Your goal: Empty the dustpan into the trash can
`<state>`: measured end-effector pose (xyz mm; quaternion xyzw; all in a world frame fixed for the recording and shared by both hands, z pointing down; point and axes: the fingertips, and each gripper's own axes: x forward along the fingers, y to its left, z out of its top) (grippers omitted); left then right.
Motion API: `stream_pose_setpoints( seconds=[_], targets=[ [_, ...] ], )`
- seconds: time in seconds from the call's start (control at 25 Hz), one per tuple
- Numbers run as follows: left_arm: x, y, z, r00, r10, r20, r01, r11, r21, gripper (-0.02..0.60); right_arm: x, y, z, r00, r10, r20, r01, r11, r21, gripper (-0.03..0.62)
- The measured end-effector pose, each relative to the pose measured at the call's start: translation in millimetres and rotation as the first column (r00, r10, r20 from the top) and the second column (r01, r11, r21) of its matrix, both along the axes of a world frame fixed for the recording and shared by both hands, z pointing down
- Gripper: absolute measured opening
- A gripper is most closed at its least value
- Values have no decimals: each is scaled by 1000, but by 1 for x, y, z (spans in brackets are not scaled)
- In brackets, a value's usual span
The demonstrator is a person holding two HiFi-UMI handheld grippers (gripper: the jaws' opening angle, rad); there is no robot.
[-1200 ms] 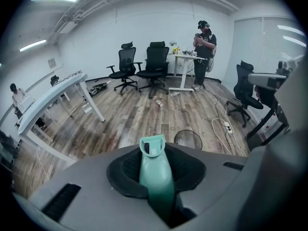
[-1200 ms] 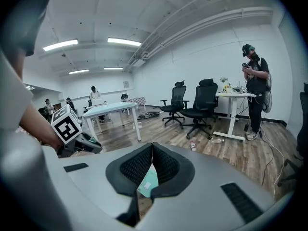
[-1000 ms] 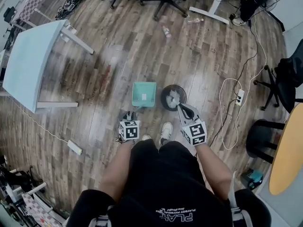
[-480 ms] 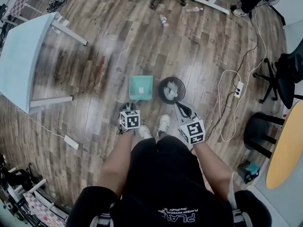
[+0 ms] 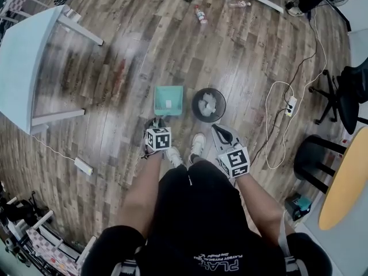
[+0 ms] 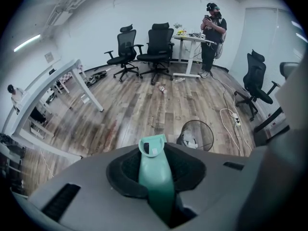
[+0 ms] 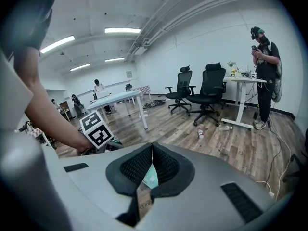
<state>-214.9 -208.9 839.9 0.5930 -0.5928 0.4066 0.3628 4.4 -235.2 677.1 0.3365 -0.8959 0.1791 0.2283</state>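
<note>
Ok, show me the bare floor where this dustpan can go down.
Widest bare floor: between the dustpan and the legs of the white table, and beyond the dustpan toward the bottle. Crowded: right of the trash can, with power strip and office chair; the shoes hem in the near side.

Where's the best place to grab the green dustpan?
By its handle, coming from the near side and above. The dustpan sits low and level, mouth pointing away, with the handle rising toward the person. The left gripper has its jaws clamped on it there.
</note>
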Motion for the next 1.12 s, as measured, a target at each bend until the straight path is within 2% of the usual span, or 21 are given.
stream_pose_setpoints(
  seconds=[0.28,0.4,0.48,0.8,0.96,1.12],
  targets=[
    [-15,0,4,1000,3,-16,-4,1000,-26,97,-6,4,3,1000,-2,5,2,1000,-8,25],
    [-18,6,2,998,-18,-53,17,1000,-20,149,-10,7,-1,1000,3,12,-3,1000,7,25],
    [-17,6,-7,996,-27,-79,30,999,29,196,-11,8,-5,1000,5,18,-5,1000,16,25],
    [-14,2,-82,995,34,-99,-11,974,228,204,-18,7,-22,999,2,35,-4,998,55,25],
    [-8,5,-129,990,37,-136,7,950,311,202,-29,8,-38,999,0,43,-4,996,91,25],
    [-4,11,-177,979,25,-203,58,918,392,201,-42,9,-65,998,15,64,-26,983,180,25]
  ],
)
